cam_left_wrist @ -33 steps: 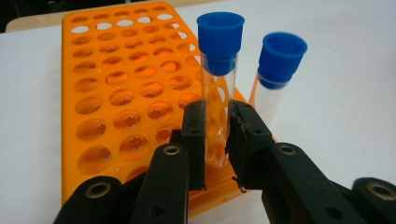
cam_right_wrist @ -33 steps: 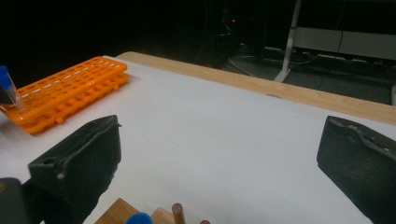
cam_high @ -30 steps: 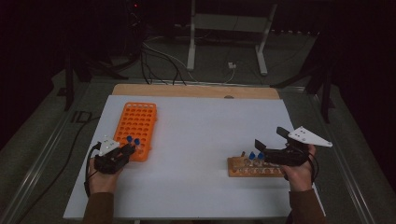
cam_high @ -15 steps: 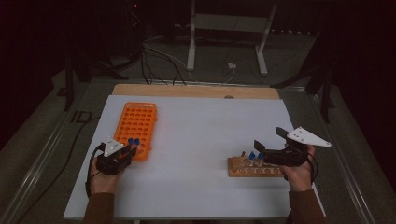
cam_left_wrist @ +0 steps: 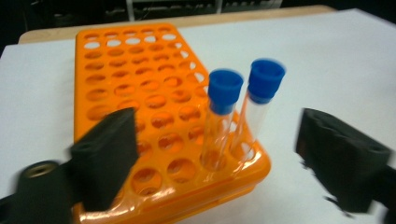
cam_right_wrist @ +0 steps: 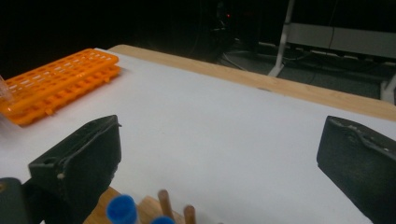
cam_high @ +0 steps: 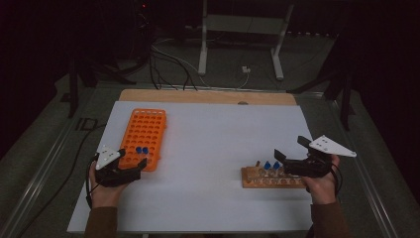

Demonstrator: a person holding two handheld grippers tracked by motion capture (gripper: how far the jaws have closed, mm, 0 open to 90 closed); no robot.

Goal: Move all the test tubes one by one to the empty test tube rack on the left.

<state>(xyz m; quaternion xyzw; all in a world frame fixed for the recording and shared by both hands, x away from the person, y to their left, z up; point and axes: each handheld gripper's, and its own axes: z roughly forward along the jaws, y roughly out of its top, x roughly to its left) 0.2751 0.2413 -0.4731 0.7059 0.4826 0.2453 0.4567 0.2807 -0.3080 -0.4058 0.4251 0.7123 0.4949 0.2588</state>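
- Your left claw [cam_left_wrist: 215, 154] had just been opening and stood wide; the two blue-capped tubes [cam_left_wrist: 238, 112] stood upright between its jaws, touched by neither pad.
- Those tubes sat side by side in holes at the near right corner of the orange rack [cam_high: 143, 139], just ahead of your left hand.
- Your right claw [cam_high: 289, 156] was spread wide and held nothing; it hovered just over the wooden rack [cam_high: 272, 177], where more blue-capped tubes [cam_high: 271, 165] stood.
- Both racks rested well apart on the white table [cam_high: 213, 148], with a wooden strip [cam_high: 208, 96] along its far edge.
- Beyond lay a dark room with cables and a metal stand [cam_high: 240, 44] on the floor.
- No writing could be read.
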